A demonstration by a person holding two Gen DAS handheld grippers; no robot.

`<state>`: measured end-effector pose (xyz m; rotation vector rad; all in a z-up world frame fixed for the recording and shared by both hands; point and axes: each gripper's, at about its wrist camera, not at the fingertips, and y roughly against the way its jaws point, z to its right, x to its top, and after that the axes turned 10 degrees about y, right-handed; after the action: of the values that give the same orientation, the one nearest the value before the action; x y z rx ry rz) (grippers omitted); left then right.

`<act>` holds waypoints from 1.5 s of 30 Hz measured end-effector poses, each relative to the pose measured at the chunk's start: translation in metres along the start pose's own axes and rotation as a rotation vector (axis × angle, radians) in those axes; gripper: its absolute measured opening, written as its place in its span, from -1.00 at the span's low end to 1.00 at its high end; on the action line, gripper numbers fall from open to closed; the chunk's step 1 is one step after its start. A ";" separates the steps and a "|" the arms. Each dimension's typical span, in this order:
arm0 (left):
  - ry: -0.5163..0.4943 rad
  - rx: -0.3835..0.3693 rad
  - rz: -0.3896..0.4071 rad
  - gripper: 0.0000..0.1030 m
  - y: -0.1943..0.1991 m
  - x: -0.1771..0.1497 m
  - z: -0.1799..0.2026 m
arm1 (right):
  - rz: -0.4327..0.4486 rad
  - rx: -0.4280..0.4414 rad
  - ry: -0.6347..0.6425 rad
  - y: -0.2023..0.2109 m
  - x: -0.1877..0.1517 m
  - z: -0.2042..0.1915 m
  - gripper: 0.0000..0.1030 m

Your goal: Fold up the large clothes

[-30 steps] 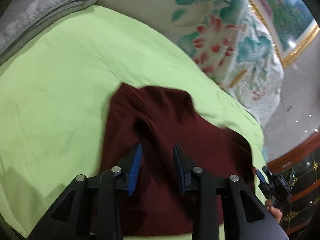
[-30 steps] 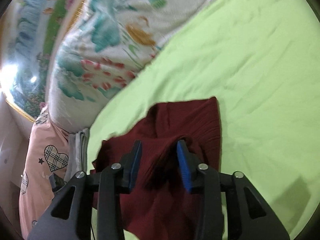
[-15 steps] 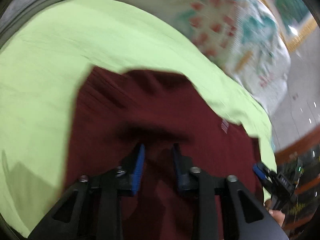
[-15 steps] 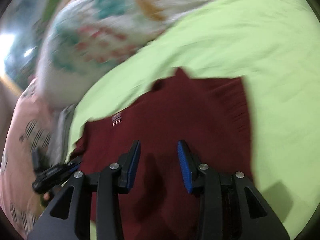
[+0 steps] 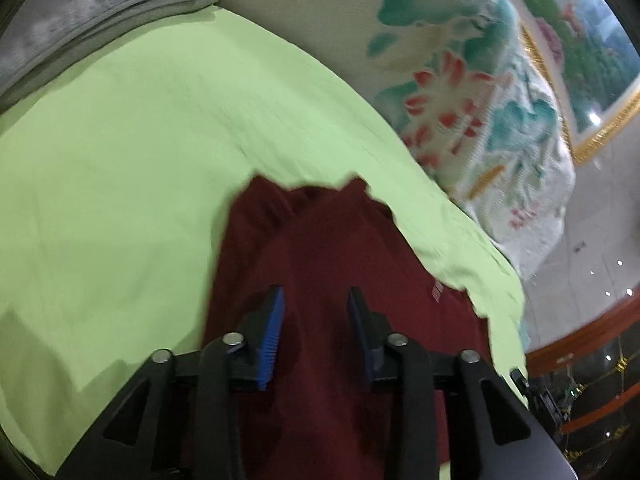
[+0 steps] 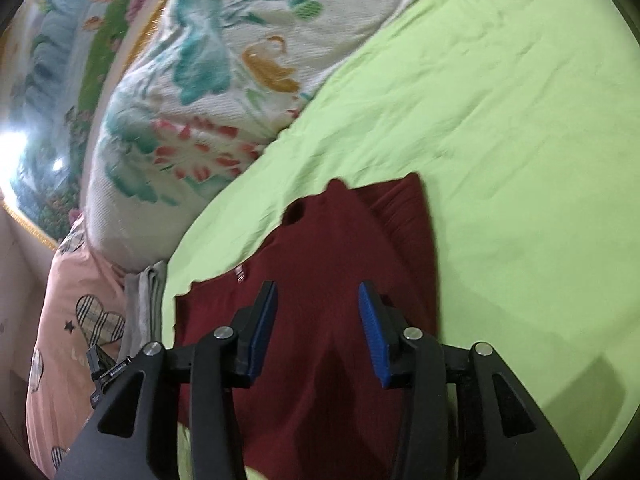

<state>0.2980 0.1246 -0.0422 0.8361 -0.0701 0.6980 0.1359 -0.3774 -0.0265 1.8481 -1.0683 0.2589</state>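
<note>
A dark red garment point(image 5: 328, 248) lies folded on the light green sheet point(image 5: 120, 160); a small white label shows near its right edge. My left gripper point(image 5: 316, 312) is open and empty, hovering over the garment's near part. In the right wrist view the same garment point(image 6: 340, 248) lies on the green sheet point(image 6: 500, 120). My right gripper point(image 6: 318, 312) is open and empty above the garment. The other gripper shows at the left edge point(image 6: 106, 372).
A folded grey blanket point(image 5: 80, 12) lies at the far left corner of the bed. A white floral quilt point(image 5: 460, 80) point(image 6: 208, 64) borders the sheet. A pink heart-print cloth point(image 6: 72, 320) lies at the left. Tiled floor point(image 5: 600, 240) lies beyond the bed.
Both grippers have let the garment down and pulled back. The raised fold now lies flatter, and the jaws stand open above it.
</note>
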 end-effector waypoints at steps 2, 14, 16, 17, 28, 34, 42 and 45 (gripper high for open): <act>0.001 -0.025 -0.014 -0.30 0.014 -0.020 -0.001 | -0.013 0.014 0.019 0.006 -0.009 -0.007 -0.11; 0.048 -0.024 -0.146 -0.12 0.041 -0.132 -0.035 | -0.097 0.078 0.110 0.013 -0.059 -0.048 -0.13; 0.091 -0.030 -0.147 -0.11 0.041 -0.136 -0.045 | -0.117 0.078 0.126 0.011 -0.065 -0.054 -0.25; 0.106 -0.037 -0.144 -0.11 0.041 -0.135 -0.049 | -0.126 0.079 0.137 0.009 -0.066 -0.058 -0.26; 0.240 -0.039 -0.017 0.15 0.020 -0.095 -0.057 | -0.170 0.064 0.216 -0.071 -0.051 -0.122 -0.41; 0.255 -0.014 0.032 -0.02 0.008 -0.071 -0.055 | -0.235 -0.075 0.233 -0.124 -0.068 -0.116 -0.50; 0.143 -0.095 0.085 -0.76 0.022 -0.066 -0.005 | -0.231 -0.102 0.288 -0.121 -0.069 -0.120 -0.50; 0.008 -0.200 0.076 -0.76 0.031 -0.073 0.049 | -0.248 -0.059 0.235 -0.119 -0.063 -0.112 -0.50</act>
<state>0.2331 0.0653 -0.0121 0.6410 -0.1628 0.7526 0.2172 -0.2312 -0.0786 1.8238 -0.6722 0.2862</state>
